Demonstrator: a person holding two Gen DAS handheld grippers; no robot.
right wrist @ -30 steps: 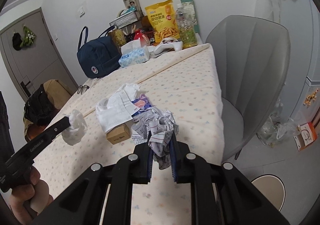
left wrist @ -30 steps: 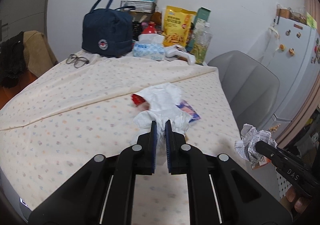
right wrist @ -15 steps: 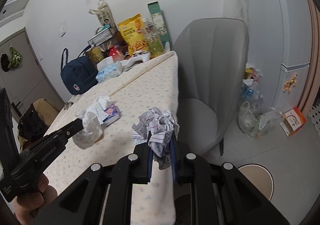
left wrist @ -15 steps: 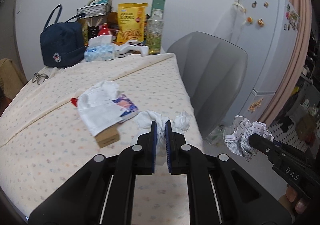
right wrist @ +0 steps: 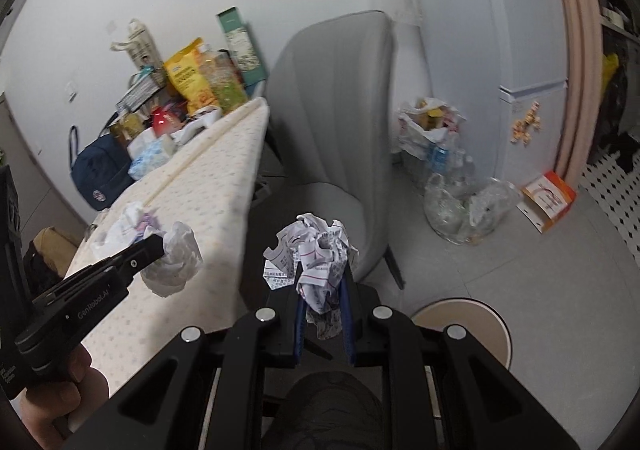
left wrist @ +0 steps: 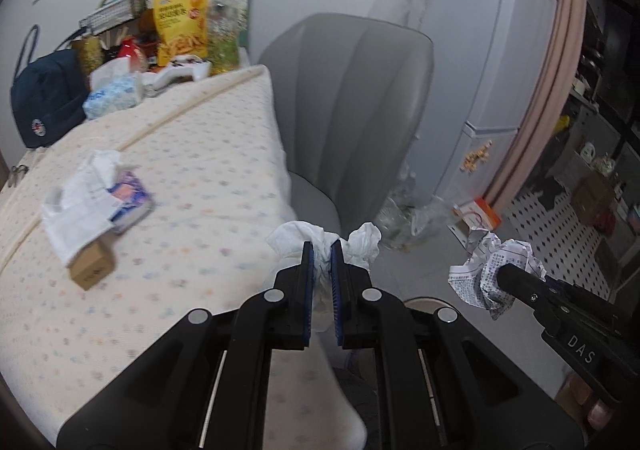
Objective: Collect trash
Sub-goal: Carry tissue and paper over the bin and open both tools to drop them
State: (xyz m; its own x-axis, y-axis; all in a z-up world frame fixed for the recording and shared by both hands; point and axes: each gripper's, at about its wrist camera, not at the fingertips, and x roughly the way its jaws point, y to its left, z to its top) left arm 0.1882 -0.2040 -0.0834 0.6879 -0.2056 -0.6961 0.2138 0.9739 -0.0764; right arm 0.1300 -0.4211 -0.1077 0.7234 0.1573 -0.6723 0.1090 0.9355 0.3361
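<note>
My left gripper point(left wrist: 321, 246) is shut on a crumpled white tissue point(left wrist: 362, 244) and holds it in the air past the table's right edge; it also shows in the right wrist view point(right wrist: 174, 258). My right gripper point(right wrist: 322, 270) is shut on a crumpled printed paper ball point(right wrist: 316, 250), held over the floor in front of the grey chair; it also shows in the left wrist view point(left wrist: 486, 270). More trash lies on the table: a white paper wad with a purple wrapper point(left wrist: 86, 195) and a small cardboard box point(left wrist: 91, 272).
The table point(left wrist: 192, 177) has a dotted cloth, with a blue bag point(left wrist: 48, 101), tissue pack point(left wrist: 112, 99) and snack bags point(left wrist: 182, 25) at its far end. A grey chair point(left wrist: 352, 121) stands right of it. Clear plastic bags point(right wrist: 464, 205) and a round beige lid point(right wrist: 468, 326) are on the floor by the fridge point(left wrist: 500, 49).
Both grippers have swung right, away from the table top toward the chair and floor, each carrying its trash. The pile on the table stays behind.
</note>
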